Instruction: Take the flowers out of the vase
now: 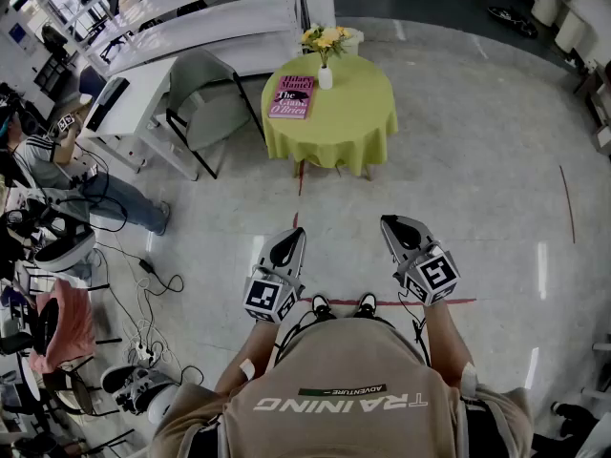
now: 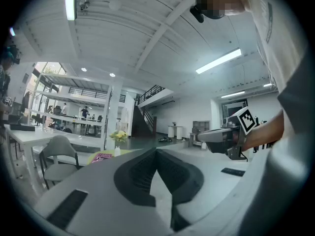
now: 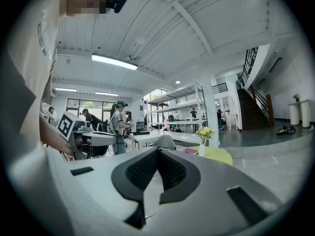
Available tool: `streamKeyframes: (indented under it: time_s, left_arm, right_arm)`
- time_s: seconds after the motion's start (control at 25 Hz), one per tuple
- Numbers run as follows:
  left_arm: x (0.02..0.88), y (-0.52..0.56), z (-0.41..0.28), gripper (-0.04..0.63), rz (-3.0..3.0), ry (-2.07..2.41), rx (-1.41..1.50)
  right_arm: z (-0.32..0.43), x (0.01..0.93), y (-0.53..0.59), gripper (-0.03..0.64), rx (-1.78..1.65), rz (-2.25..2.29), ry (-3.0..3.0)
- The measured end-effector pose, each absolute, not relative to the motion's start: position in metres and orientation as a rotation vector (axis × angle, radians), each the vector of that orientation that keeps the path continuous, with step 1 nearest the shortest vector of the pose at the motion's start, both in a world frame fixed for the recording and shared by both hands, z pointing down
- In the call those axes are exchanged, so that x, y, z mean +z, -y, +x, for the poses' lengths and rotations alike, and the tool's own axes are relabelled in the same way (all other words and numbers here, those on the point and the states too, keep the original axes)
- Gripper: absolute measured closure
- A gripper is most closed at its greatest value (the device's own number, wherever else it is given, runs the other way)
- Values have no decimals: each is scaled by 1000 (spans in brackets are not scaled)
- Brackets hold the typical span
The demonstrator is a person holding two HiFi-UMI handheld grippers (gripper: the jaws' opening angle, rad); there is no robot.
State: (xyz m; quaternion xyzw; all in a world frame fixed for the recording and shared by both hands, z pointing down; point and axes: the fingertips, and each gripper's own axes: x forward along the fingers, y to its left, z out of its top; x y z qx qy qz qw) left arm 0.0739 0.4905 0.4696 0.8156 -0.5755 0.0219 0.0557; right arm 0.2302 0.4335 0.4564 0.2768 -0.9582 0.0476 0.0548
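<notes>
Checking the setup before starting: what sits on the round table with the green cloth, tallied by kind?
pink book: 1
white vase: 1
bunch of yellow flowers: 1
Total: 3

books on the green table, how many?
1. A pink book lies flat on the table, left of the vase in the head view. The tabletop is in full view, so none seems hidden.
</notes>
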Motion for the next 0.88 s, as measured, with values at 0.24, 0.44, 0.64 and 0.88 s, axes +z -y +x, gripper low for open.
streamKeyframes:
  time_s: [0.24,0.44,0.64,0.88]
  left_arm:
    - [470,-486,68,589,2474,1744,66]
    - [468,-484,64,589,2465,1758,50]
    - [472,-486,48,589,2451,1748,60]
    - [482,-482,15,589,2446,1741,50]
  right_arm:
    - [227,454,-431,614,137,848,2911]
    - [227,455,-430,614,100,872,2893]
    - [208,457,-424,614,117,890,2865]
    - [175,464,-419,614,130,904,2863]
